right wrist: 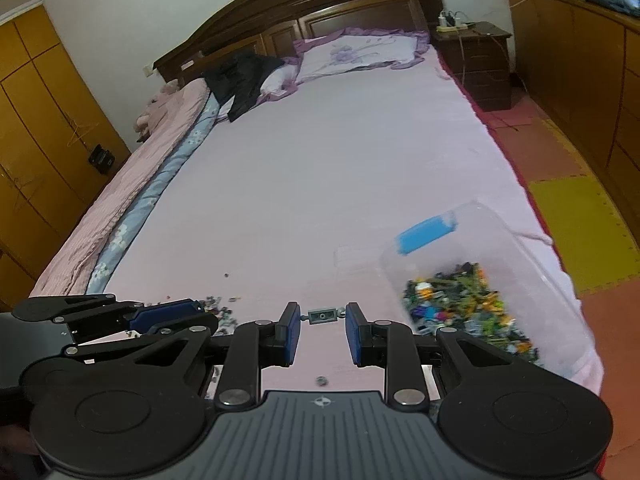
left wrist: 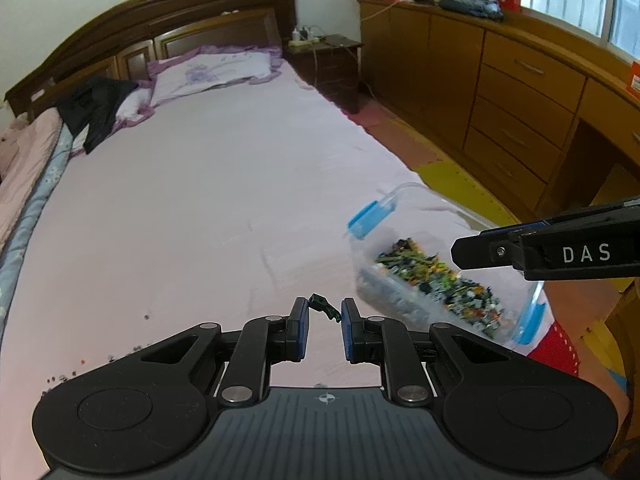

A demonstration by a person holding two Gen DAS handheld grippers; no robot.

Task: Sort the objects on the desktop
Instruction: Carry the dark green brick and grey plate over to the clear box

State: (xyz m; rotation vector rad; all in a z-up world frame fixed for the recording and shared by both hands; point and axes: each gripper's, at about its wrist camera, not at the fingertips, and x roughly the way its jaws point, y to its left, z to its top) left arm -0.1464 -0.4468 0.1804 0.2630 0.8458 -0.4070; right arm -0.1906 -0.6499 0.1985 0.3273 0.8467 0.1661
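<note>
Both claws gripping small pieces above the bed, box at lower right.

Left claw (left wrist: pixel 325 309) pinches a dark green piece (left wrist: pixel 323 305) at frame centre-bottom; right claw (right wrist: pixel 323 315) is clamped on a grey brick piece (right wrist: pixel 323 315). Clear box w/ blue clips (right wrist: pixel 472 280), full of mixed bricks, sits lower right on the pink bed (right wrist: pixel 320 160); loose bits (right wrist: pixel 218 304) scattered lower left.

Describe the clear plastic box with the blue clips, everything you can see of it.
The box is a see-through plastic tub with blue latch clips at its ends and no lid on. It sits near the right edge of the bed's pink sheet. A mixed heap of small toy bricks, green, orange, grey and black, covers its bottom, well below the rim. It looks blurred in both views. Neither gripper touches it.
</note>
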